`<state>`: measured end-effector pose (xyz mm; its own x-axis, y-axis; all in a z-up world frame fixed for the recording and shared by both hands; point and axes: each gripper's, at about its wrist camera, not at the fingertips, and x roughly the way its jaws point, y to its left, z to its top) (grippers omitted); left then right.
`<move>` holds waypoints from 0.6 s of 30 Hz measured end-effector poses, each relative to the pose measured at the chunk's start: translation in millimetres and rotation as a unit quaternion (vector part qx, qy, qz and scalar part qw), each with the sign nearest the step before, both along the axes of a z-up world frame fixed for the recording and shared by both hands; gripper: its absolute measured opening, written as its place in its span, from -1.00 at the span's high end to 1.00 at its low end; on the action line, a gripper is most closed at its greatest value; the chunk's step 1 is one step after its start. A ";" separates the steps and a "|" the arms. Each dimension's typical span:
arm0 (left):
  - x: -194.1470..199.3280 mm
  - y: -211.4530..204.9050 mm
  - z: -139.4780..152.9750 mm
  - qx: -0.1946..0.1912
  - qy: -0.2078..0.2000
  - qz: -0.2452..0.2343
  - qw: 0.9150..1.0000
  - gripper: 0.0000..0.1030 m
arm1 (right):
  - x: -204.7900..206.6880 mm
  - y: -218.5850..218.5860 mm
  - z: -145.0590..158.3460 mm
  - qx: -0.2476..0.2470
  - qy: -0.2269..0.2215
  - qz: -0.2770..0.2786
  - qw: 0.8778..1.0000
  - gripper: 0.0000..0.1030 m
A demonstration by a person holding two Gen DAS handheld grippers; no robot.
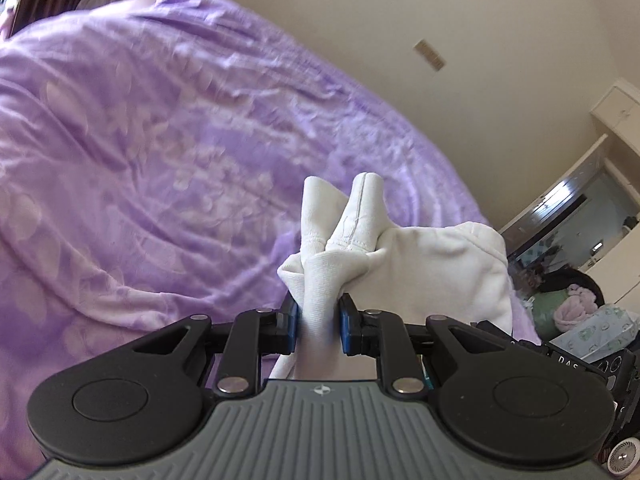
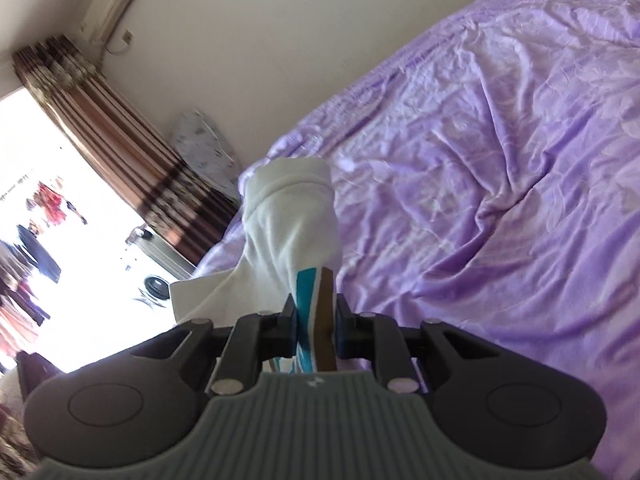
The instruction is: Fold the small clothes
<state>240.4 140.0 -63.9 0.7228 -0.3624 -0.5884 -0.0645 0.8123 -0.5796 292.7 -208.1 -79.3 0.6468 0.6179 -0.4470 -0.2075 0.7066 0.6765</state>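
Observation:
A small white garment (image 1: 404, 256) is held up above the purple bed cover (image 1: 160, 140). My left gripper (image 1: 318, 320) is shut on a bunched white fold of it, with two hemmed ends sticking up past the fingertips. In the right wrist view my right gripper (image 2: 316, 320) is shut on another part of the same white garment (image 2: 288, 220), where a teal and a brown stripe run between the pads. A hemmed end stands up beyond the fingers. The cloth between the two grippers is out of sight.
The purple bed cover (image 2: 500, 180) fills most of both views. Brown curtains (image 2: 120, 148) and a bright window (image 2: 48, 240) lie to the left in the right wrist view. A cabinet and mirror (image 1: 580, 216) and cluttered items (image 1: 580, 320) lie to the right.

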 end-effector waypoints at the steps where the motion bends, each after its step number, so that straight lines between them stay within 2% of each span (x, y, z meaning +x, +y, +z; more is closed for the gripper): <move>1: 8.2 2.5 -7.7 -0.002 0.009 0.000 1.000 0.58 | 9.3 2.3 -6.9 -0.006 0.006 0.001 1.000 0.76; 5: 33.5 13.0 -41.0 -0.024 0.051 0.008 0.998 0.58 | 42.0 7.0 -37.3 -0.012 0.043 0.004 0.999 0.76; 10: 46.4 27.2 -83.5 -0.051 0.082 0.023 0.995 0.55 | 72.5 11.5 -77.4 -0.025 0.083 0.001 0.996 0.75; 15: 48.5 46.0 -111.0 -0.112 0.085 0.033 0.990 0.43 | 90.8 -3.8 -119.0 0.028 0.144 -0.018 0.989 0.75; 18: 47.9 48.1 -112.2 -0.121 0.086 0.034 0.988 0.38 | 92.5 -8.2 -126.5 0.041 0.158 -0.023 0.986 0.72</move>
<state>288.3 188.2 -176.0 0.6473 -0.4611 -0.6070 -0.2294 0.6416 -0.7319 385.2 -216.3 -205.8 0.5114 0.6345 -0.5795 0.0530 0.6498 0.7583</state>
